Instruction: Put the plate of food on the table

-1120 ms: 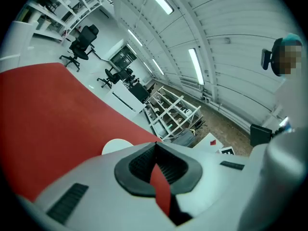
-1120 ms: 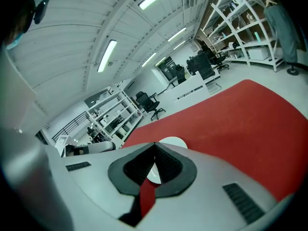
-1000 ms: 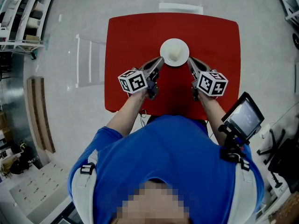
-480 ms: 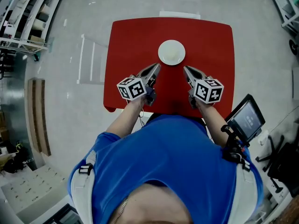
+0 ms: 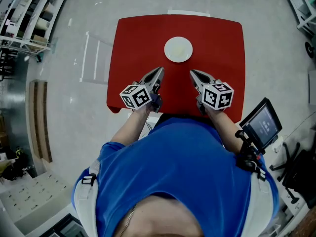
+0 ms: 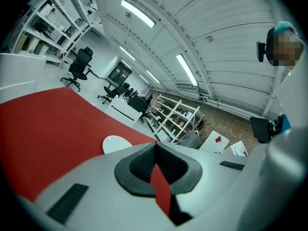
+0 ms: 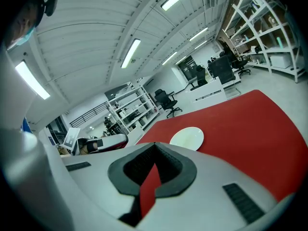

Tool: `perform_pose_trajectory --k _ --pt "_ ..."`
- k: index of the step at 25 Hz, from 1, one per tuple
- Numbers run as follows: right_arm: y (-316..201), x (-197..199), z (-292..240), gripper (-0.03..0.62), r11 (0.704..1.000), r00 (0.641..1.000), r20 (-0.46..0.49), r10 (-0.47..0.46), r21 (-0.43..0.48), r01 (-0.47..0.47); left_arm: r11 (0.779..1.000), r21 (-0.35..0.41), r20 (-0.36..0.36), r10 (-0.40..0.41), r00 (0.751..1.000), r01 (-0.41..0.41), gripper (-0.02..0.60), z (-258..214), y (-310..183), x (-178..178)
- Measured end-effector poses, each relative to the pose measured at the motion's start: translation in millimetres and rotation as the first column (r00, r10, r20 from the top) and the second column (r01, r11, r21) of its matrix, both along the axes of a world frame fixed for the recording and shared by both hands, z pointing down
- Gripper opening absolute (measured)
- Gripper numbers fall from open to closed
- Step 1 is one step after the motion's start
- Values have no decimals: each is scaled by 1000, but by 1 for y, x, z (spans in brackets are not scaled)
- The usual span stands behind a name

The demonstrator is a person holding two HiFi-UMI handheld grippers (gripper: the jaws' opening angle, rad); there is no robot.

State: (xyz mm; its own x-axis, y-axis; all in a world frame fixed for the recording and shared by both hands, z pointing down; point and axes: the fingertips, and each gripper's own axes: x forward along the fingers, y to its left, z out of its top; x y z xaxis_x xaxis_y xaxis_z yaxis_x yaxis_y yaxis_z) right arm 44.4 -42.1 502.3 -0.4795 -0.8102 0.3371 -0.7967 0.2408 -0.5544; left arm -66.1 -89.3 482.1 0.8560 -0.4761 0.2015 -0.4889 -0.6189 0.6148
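Note:
A round white plate (image 5: 178, 49) with pale food on it rests on the red table (image 5: 133, 43), toward the far middle. It also shows in the left gripper view as a white plate (image 6: 117, 143) and in the right gripper view as a white plate (image 7: 187, 137). My left gripper (image 5: 159, 71) is short of the plate on its near left, jaws shut and empty. My right gripper (image 5: 192, 73) mirrors it on the near right, also shut with nothing held. Both point toward the plate and stand clear of it.
A small screen on a mount (image 5: 261, 125) hangs at my right hip. Shelving racks (image 5: 24, 19) line the far left. Pale floor surrounds the table. My blue-shirted body (image 5: 177, 177) stands at the table's near edge.
Both grippers have drawn back from the plate's sides toward my body. The plate stays on the table, now apart from both.

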Motion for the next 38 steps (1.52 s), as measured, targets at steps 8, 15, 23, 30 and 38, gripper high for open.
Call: perform_pose_trajectory --k 8,15,23,30,38 --pt "4 -1 3 2 1000 1000 -22 -19 10 20 1000 17 -11 -15 1000 15 6 4 6 3" --pt "6 -2 4 2 1000 999 -29 -24 5 24 1000 15 -12 -13 1000 13 6 5 9 5" --pt "11 -5 7 2 999 998 -44 -43 1 43 1000 -1 -23 -14 1000 14 6 12 17 8" --pt "15 -4 9 2 999 997 -54 -47 -7 47 1000 -16 -21 -3 1000 2 6 15 26 7" --pt "11 -4 4 2 999 997 -61 -44 -5 44 1000 -16 -12 10 1000 -10 6 11 26 8"
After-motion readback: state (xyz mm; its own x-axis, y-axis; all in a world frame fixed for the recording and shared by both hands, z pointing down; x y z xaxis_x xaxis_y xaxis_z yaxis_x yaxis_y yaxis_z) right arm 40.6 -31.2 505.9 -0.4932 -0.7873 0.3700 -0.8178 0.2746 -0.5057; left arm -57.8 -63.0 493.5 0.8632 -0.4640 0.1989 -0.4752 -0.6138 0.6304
